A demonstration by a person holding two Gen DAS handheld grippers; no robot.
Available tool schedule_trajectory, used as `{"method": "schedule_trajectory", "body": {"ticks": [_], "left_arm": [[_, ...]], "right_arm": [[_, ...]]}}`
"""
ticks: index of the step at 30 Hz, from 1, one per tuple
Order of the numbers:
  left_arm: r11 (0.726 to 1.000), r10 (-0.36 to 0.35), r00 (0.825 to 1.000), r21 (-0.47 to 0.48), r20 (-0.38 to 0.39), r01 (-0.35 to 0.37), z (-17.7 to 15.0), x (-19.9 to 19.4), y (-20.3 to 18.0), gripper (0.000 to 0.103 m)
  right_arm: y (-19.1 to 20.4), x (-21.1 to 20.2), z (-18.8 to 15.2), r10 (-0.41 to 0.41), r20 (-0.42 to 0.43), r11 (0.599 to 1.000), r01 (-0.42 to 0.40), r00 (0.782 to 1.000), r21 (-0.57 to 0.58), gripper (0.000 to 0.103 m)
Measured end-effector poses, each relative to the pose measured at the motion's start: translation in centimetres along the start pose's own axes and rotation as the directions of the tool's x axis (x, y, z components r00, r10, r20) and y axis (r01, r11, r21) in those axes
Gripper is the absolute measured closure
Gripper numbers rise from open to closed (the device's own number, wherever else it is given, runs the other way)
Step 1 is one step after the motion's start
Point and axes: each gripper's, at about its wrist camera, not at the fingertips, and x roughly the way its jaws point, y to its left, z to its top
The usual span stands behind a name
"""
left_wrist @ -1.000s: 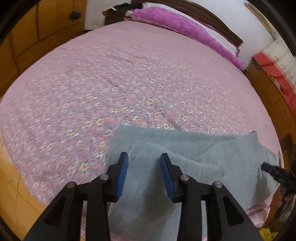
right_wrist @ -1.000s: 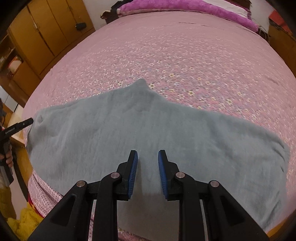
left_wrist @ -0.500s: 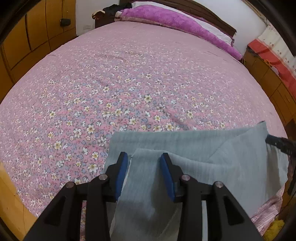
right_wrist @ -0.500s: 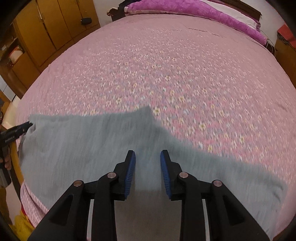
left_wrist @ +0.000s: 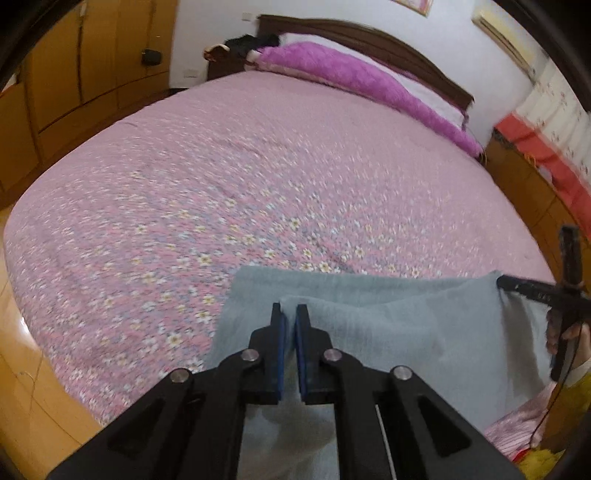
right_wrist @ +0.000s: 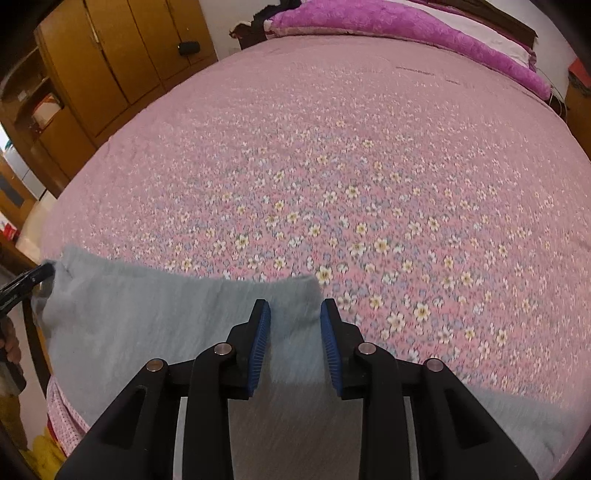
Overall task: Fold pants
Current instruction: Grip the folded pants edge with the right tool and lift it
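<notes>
Softly napped grey pants drape the floral-quilted bed.

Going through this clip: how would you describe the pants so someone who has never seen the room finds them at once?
Start at the big bed with the pink flowered cover, purple blanket at its far end. At the near edge lie the pants, soft grey-blue cloth. They are the only plain, unpatterned fabric on the cover, and the left gripper pinches one folded layer.

Pink floral bedspread, purple blanket, dark headboard, wooden wardrobe, white wall
</notes>
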Motion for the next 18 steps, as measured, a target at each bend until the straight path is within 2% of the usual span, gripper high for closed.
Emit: {"method": "schedule_trajectory", "body": {"ticks": [3,8,9,10,14,18], "left_arm": [[0.999,-0.025,1.000,-0.039,0.006,0.025,0.3,-0.8,0.7,0.098],[1.000,-0.003,0.999,-0.008,0.042,0.003,0.8,-2.0,-0.3,0.098],[1.000,0.001,0.998,0.001,0.056,-0.001,0.8,-2.5,-0.6,0.098],[1.000,0.002,0.997,0.011,0.071,-0.003,1.0,-3.0,-0.9,0.098],[0.994,0.056,0.994,0.085,0.089,-0.064,2.3,-2.7,-1.4,0.098],[0.996,0.057,0.998,0.061,0.025,-0.058,3.6,0.9,-0.5,0.098]], "right_arm": [[-0.3,0.2,0.4,0.036,0.013,0.999,-0.036,0.999,0.007,0.080],[-0.9,1.4,0.8,0.071,0.004,0.997,-0.071,0.997,0.034,0.079],[-1.0,1.3,0.7,0.083,0.008,0.996,-0.084,0.996,0.039,0.082],[-1.1,1.1,0.6,0.096,0.018,0.994,-0.097,0.995,0.041,0.101],[-2.2,-1.5,0.1,0.113,0.140,0.990,-0.124,0.984,0.074,0.103],[-2.3,-1.4,0.2,0.064,0.158,0.993,-0.078,0.985,0.087,0.103]]}}
